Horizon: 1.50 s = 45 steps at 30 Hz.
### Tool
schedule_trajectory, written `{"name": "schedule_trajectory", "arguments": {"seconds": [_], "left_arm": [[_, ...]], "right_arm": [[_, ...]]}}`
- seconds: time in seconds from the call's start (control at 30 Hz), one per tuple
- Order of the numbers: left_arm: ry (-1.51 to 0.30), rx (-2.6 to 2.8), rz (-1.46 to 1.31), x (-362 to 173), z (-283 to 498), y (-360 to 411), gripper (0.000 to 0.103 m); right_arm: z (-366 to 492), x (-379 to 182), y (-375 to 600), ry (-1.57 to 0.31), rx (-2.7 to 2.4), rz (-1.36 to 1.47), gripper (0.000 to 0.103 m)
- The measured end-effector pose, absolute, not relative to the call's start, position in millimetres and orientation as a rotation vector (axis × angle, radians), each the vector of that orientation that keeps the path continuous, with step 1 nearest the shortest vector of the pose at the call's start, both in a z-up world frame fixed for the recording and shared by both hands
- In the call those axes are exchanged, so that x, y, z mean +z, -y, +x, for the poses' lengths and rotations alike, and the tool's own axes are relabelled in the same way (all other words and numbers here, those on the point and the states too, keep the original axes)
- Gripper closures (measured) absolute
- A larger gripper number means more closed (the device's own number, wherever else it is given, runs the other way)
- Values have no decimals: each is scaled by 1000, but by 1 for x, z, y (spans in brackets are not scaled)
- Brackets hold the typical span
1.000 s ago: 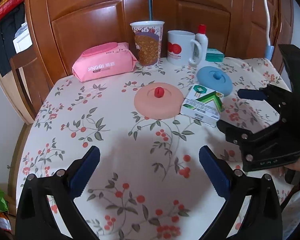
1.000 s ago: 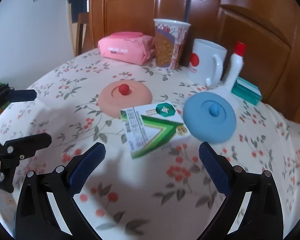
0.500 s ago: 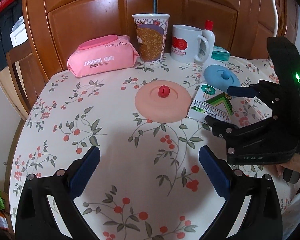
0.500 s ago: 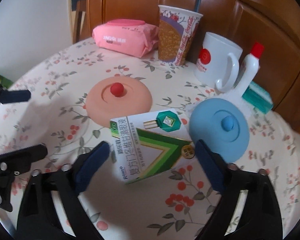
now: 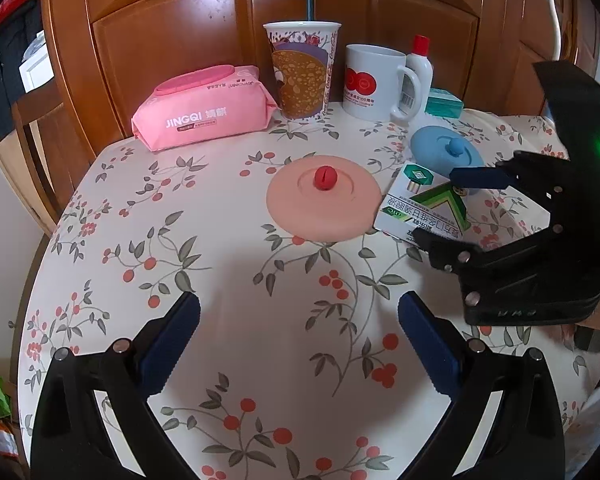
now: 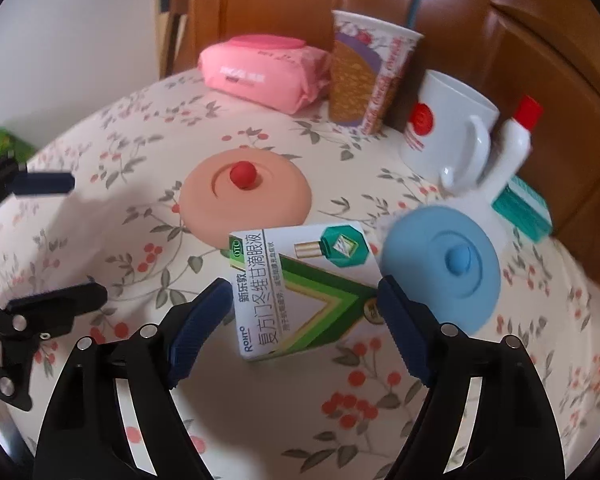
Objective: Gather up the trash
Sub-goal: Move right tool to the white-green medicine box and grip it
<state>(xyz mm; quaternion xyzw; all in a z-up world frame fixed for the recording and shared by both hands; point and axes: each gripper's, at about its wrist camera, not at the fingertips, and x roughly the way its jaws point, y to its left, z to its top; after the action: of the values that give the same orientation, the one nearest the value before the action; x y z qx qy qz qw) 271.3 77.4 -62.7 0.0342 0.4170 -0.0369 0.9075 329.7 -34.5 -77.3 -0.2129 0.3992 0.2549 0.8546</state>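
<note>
A white and green eye-drop box (image 6: 304, 288) lies flat on the floral tablecloth between a pink round lid (image 6: 246, 196) and a blue round lid (image 6: 440, 264). My right gripper (image 6: 300, 300) is open, with its two fingers on either side of the box's near end, not clamped. In the left wrist view the same box (image 5: 424, 210) sits between the right gripper's (image 5: 448, 208) fingers. My left gripper (image 5: 300, 320) is open and empty over bare tablecloth, nearer the front of the table.
At the back stand a pink wipes pack (image 5: 204, 112), a paper cup with a straw (image 5: 302, 70), a white mug (image 5: 374, 78), a small white bottle (image 5: 418, 72) and a teal box (image 5: 444, 106). A wooden door is behind. The table edge curves at left.
My right gripper has moved forward and down until its open fingers flank the box. My left gripper has edged a little closer to the table's middle.
</note>
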Motion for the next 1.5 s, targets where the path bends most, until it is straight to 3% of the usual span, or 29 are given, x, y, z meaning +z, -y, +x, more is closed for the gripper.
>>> {"name": "schedule_trajectory", "arguments": {"seconds": [0.5,0.93,1.2,1.5], "left_arm": [[-873,-74,54,-66,275,-79,5],[-881,-60,55,-63,277,-83,5],[-885,-60,57,-64,279,-80,5],[-876,-46,54,-61,276,-88,5]], "right_arm": [[304,-76,46,-861,530,-383,20],[343,-85,46,-886,568,-409,21],[352,-82,35,-918,549,-360,9],[367,-73,21,-916,398,-259,5]]}}
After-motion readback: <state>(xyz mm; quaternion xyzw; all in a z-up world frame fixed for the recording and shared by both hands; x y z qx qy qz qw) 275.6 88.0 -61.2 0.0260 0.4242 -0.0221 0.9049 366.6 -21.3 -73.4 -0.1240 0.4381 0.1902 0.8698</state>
